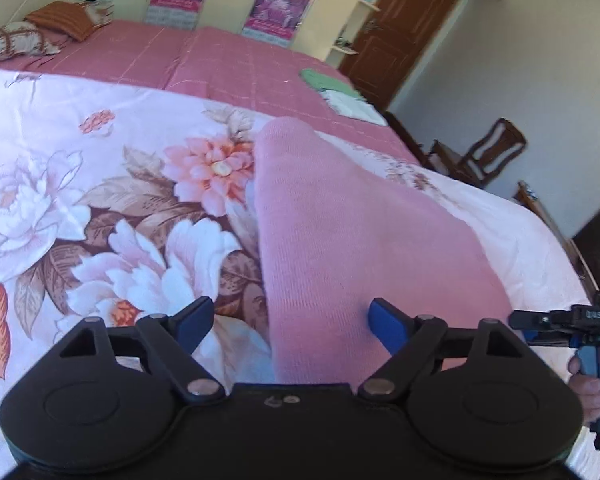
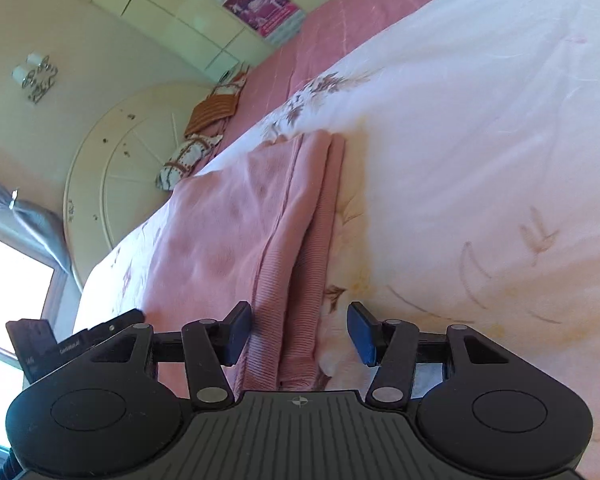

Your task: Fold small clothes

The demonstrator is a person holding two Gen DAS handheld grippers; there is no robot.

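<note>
Lay folded on the floral quilt (image 1: 100, 200) of the bed: one pink knit garment (image 1: 340, 240), long and narrow in the left wrist view, with its far end rounded over a peach flower of the print. Showed in the right wrist view as stacked layers, with a ribbed hem along the right edge (image 2: 320, 240).

Hovered over the near end of this garment with the left gripper (image 1: 290, 322), blue fingers (image 1: 388, 326) spread wide, one at each side of the cloth, pinching nothing. Stood open likewise at the right gripper (image 2: 299, 332), its fingers apart on both sides of the ribbed hem, nothing clamped between them. Could not tell whether any finger touched the cloth.

Appeared at the right border of the left wrist view: the right gripper's body with a hand (image 1: 590, 384) around its handle.

Farther on the bed, over a pink checked sheet (image 1: 228, 64): a green cloth (image 1: 324, 80) and a white cloth (image 1: 354, 106), just beside each other, well apart from the garment. At the headboard end, an orange pillow (image 1: 62, 20) and a patterned pillow (image 1: 14, 40).
</note>
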